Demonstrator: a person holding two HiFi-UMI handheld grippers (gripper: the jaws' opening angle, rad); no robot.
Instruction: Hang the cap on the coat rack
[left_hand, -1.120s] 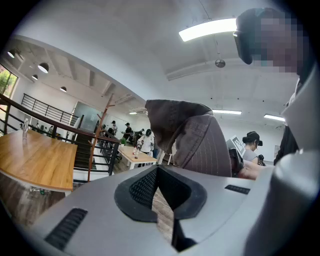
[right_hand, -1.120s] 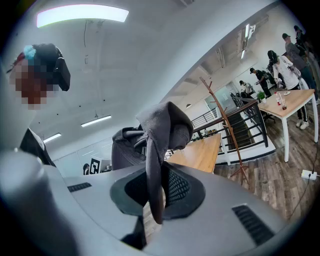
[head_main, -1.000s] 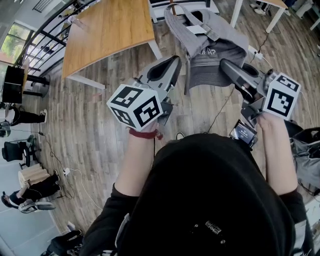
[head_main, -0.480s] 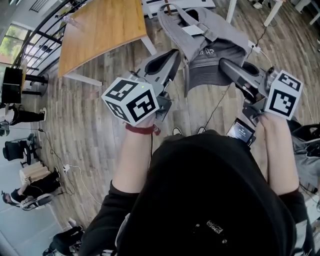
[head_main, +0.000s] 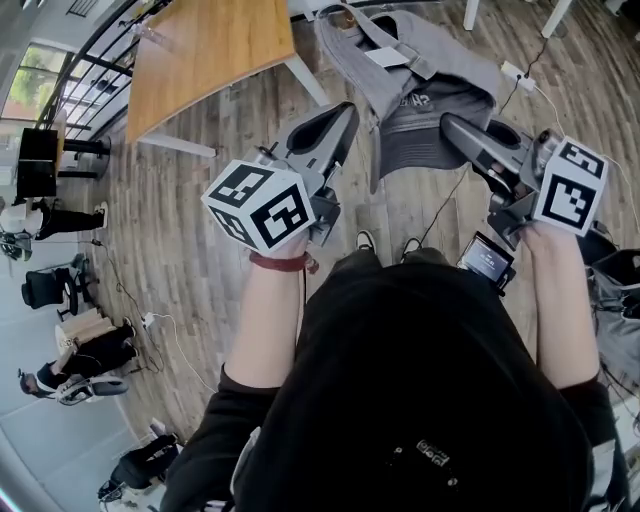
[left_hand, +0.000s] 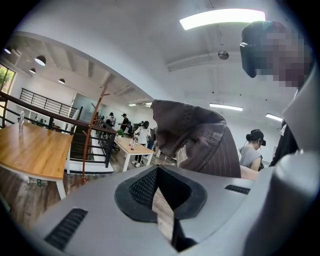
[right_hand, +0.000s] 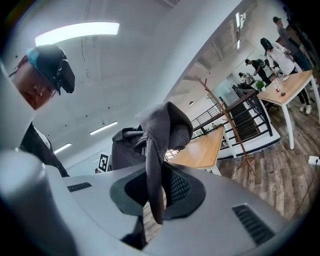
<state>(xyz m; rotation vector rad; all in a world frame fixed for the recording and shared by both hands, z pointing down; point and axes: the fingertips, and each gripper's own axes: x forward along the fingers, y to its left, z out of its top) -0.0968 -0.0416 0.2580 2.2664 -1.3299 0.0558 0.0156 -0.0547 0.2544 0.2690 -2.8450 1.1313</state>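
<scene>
i am seeing the grey striped fabric cap (head_main: 430, 125) hanging in the air in front of the person, above the wooden plank floor (head_main: 200, 220), between the two grippers. the right gripper (head_main: 450, 124) is pinching it. in the right gripper view a fold of the grey fabric is running down between the jaws, and the dark pads are pressing on it from both sides. the left gripper (head_main: 346, 112) is pointing at the cap from just beside it. in the left gripper view its jaws are meeting at the tips with nothing between them, and the cap is rising beyond them.

the head view is showing both marker cubes, the light brown wooden table (head_main: 210, 60) and a small lit screen (head_main: 487, 262) under the right gripper, but i am not finding the rack there. only the two gripper views are showing the thin brown wooden coat rack (left_hand: 91, 132), standing on the floor well apart from the cap.

the cap is carrying a white print on the grey cloth and a white label (head_main: 385, 58) inside. both are too small for reading.
</scene>
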